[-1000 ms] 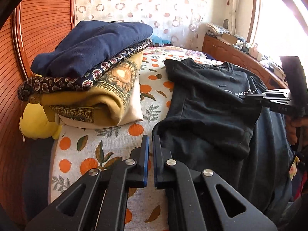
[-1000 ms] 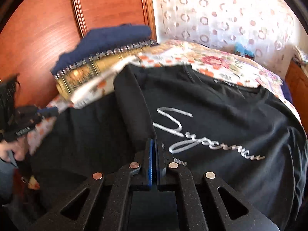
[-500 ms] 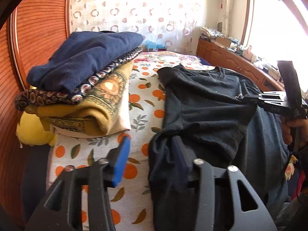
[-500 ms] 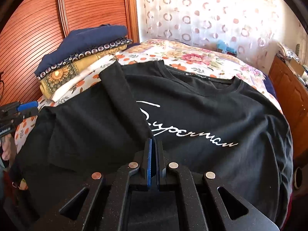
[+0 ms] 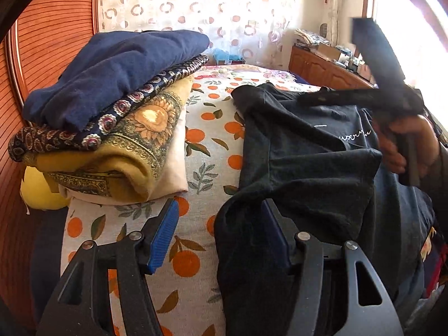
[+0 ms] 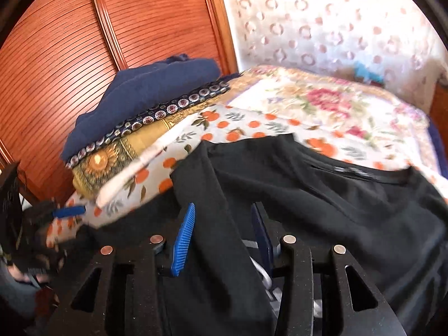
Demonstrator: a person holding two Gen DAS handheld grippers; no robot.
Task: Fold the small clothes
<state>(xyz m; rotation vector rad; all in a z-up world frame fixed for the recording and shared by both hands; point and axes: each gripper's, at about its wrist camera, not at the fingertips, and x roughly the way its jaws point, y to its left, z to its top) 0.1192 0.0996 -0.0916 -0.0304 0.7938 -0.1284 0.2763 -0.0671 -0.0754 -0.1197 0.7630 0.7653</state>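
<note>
Bedroom, bed with orange-print sheet (image 5: 201, 151), floral quilt (image 6: 322, 103) further back, slatted wooden panel (image 6: 70, 64) behind, spotted curtain (image 5: 196, 5) at far wall

Black t-shirt (image 5: 302, 145) spread on sheet, right of stack of folded clothes (image 5: 112, 117) (navy on top, paisley, yellow sunflower print, cream underneath); stack just beside shirt, not touching as far as visible

One side of shirt already turned inward, sleeve lying as long strip over chest; white script print partly covered

Left gripper (image 5: 221, 238) jaws opening, near hem corner of shirt; cloth bunched against right pad, left pad clear over sheet, no pinch

Right gripper (image 6: 224, 235) jaws opening too, folded strip of black cloth running up between pads, not pressed; frame motion-blurred

Seen from left wrist view, right gripper held over shirt by hand (image 5: 408, 142)

Judgement on handling: thin cotton knit, light, limp, no stiffness, drapes and wrinkles easily, clings a bit to sheet rather than sliding; not fragile

Best hold: pinch at hem corners or shoulder seam, both layers together so fold does not slip apart; doubled edge gives thicker bite than single layer

Risk: single-layer grab drags top layer only, undoes fold
</note>
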